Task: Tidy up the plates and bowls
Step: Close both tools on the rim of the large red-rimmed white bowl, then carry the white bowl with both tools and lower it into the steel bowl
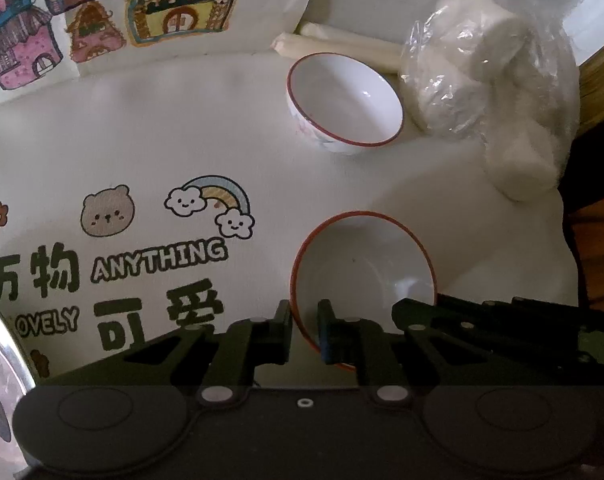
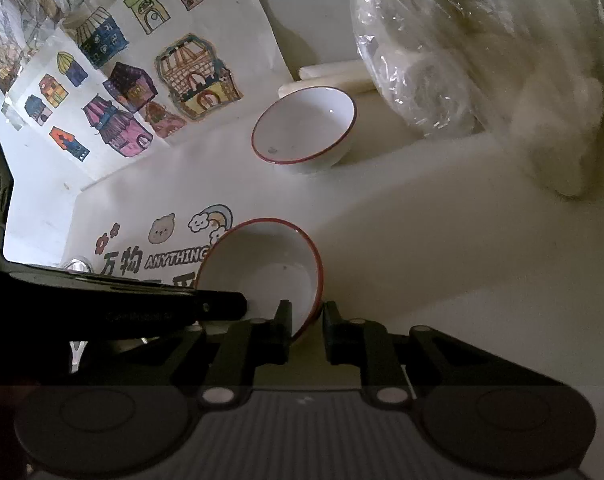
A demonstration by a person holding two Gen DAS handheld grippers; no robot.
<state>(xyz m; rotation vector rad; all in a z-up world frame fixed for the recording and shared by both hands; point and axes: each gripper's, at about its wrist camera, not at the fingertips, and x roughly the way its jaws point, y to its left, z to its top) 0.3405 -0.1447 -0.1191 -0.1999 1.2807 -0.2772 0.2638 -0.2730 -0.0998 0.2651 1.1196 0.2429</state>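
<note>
Bowl [image 1: 362, 264] sits at the desk's [image 1: 182, 128] near edge; your left gripper [image 1: 305, 330] and right gripper [image 2: 307, 326] both pinch its rim. Second bowl [image 1: 344, 100] rests near the far edge.

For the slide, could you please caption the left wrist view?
Left tongs pinch the near bowl rim; a second bowl waits behind.

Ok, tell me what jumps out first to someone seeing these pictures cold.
A tilted red-rimmed near bowl sits right in front, its rim between the fingers of both the left hand-held gripper and the right hand-held gripper. Behind it a second red-rimmed far bowl stands upright beside a plastic-wrapped white bundle. The white tablecloth carries a cartoon bear, rainbow and "ANYTHING" lettering at left.
</note>
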